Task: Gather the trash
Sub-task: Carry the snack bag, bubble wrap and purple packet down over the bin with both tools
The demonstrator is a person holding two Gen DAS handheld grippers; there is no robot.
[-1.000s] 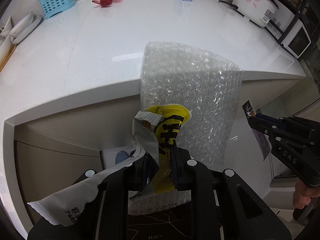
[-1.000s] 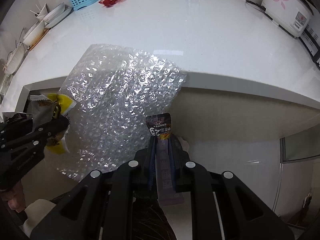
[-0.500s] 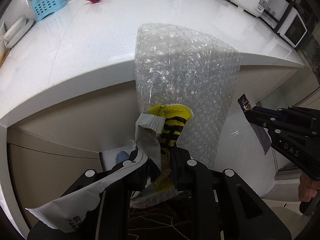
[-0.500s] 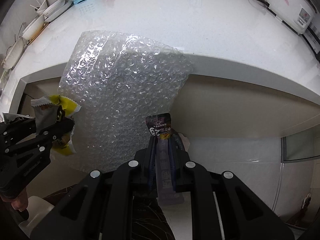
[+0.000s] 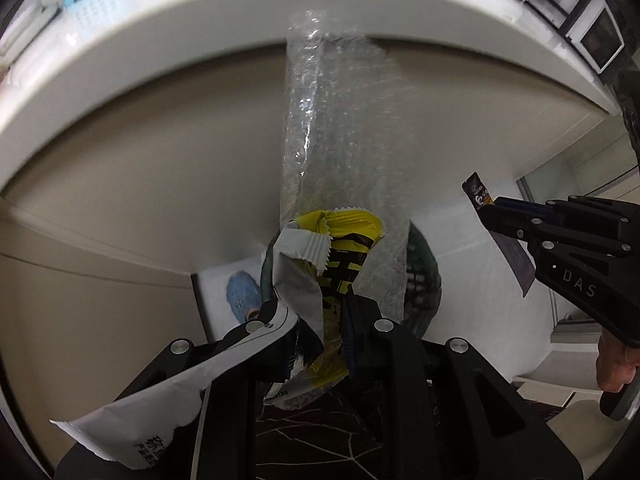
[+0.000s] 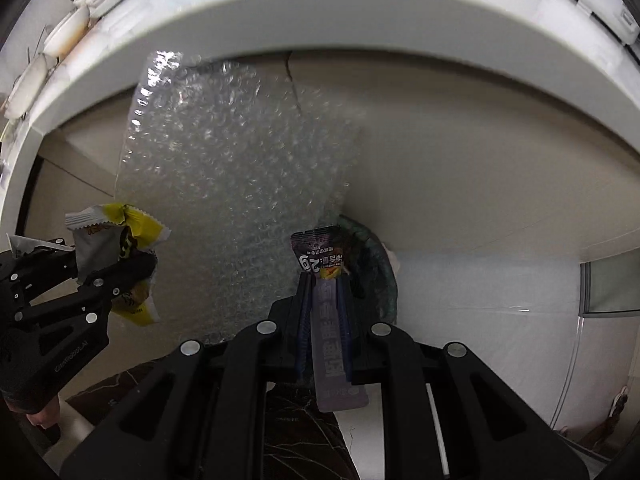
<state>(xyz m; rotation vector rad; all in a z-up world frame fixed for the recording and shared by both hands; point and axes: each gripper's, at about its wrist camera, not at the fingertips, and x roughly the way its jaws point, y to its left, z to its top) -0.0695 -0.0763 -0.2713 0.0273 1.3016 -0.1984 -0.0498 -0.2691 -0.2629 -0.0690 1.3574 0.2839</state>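
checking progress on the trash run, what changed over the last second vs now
Both grippers sank below the counter edge; the countertop has slid up out of view and a dark bin now shows beneath them. Nothing was taken or let go: the left gripper stays shut on the yellow wrapper and bubble wrap, the right gripper on the purple sachet.

Bubble wrap (image 6: 240, 184): clear plastic film, blistered, glinting. Yellow snack wrapper (image 5: 344, 248): glossy foil-plastic, silver lining, serrated edge, crumpled. Purple sachet (image 6: 328, 312): smooth printed plastic. Both gripper bodies: matt black plastic, bright metal screws. Countertop (image 6: 360, 12): smooth, glossy white.
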